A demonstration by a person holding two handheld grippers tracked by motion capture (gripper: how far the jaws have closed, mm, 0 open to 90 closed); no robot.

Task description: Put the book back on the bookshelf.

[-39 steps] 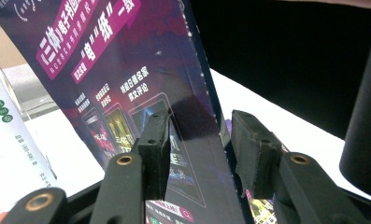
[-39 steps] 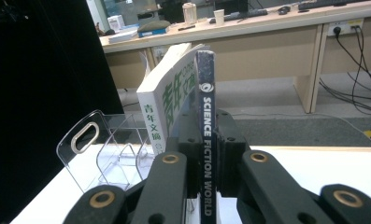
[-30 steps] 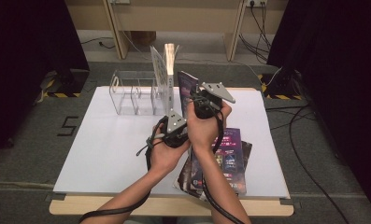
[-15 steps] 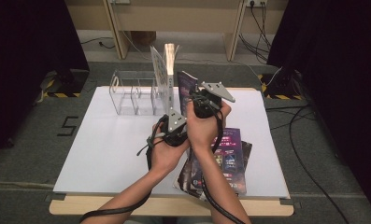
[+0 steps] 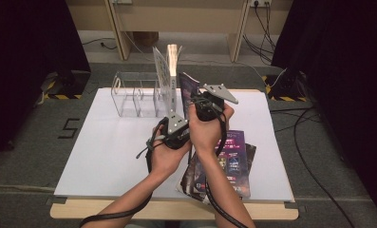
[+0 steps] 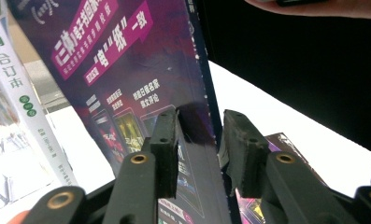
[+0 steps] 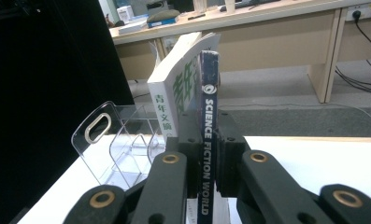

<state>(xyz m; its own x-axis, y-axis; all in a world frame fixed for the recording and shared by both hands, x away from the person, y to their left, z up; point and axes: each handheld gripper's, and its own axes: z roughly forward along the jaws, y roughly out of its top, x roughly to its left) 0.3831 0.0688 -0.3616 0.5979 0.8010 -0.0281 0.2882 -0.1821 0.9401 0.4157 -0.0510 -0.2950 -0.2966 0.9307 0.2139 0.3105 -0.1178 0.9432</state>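
A dark purple magazine (image 5: 188, 88) stands upright on the white table, right of a clear acrylic rack (image 5: 129, 95). My right gripper (image 5: 194, 102) is shut on its spine (image 7: 208, 74), which reads "SCIENCE FICTION WORLD"; both pads press it. My left gripper (image 5: 183, 118) sits lower, at the magazine's near edge. In the left gripper view its jaws (image 6: 199, 126) straddle the cover (image 6: 127, 60) and have just been closing. One pad lies against the cover, while a narrow gap shows at the other. A white and green book (image 7: 167, 100) leans in the rack beside the magazine.
Several magazines lie in a stack (image 5: 233, 156) at the table's front right, under my right forearm. The rack's left compartments (image 7: 108, 140) hold nothing. The white table (image 5: 105, 142) has open room at left. Desks and cables stand beyond the far edge.
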